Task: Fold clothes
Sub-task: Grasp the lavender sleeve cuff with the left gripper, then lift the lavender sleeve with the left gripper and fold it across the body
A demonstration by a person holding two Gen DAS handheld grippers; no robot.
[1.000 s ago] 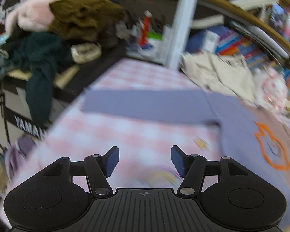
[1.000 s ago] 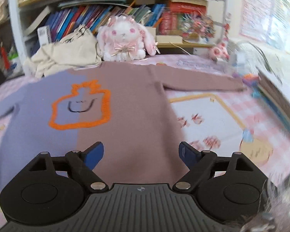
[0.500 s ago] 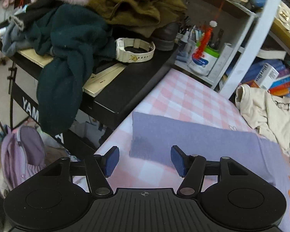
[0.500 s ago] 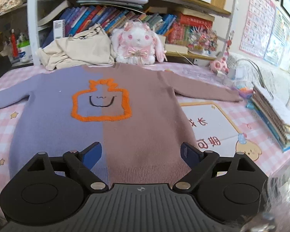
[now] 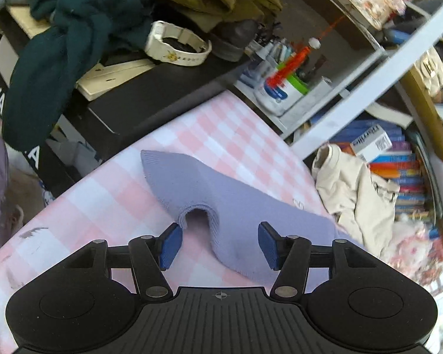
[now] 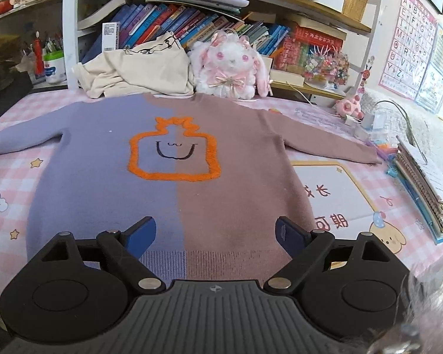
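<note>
A half lilac, half mauve sweater (image 6: 174, 188) with an orange bottle outline lies flat, front up, on the pink checked table (image 6: 9, 177). My right gripper (image 6: 215, 233) is open and empty above its bottom hem. In the left wrist view the lilac sleeve (image 5: 221, 206) lies on the cloth, its cuff rucked up into a small arch. My left gripper (image 5: 217, 244) is open, with the cuff between its fingers; one blue pad (image 5: 169, 243) is close to the cuff's edge.
A cream garment (image 6: 138, 70) and a white plush rabbit (image 6: 230, 65) sit behind the sweater below bookshelves. Notebooks (image 6: 422, 183) lie at the right. A black keyboard stand (image 5: 133, 97) with piled clothes and a white watch (image 5: 177, 44) borders the table's left edge.
My left gripper has moved in to the sleeve end, and the flat cuff is now humped between the fingers. My right gripper has steadied over the hem, still open.
</note>
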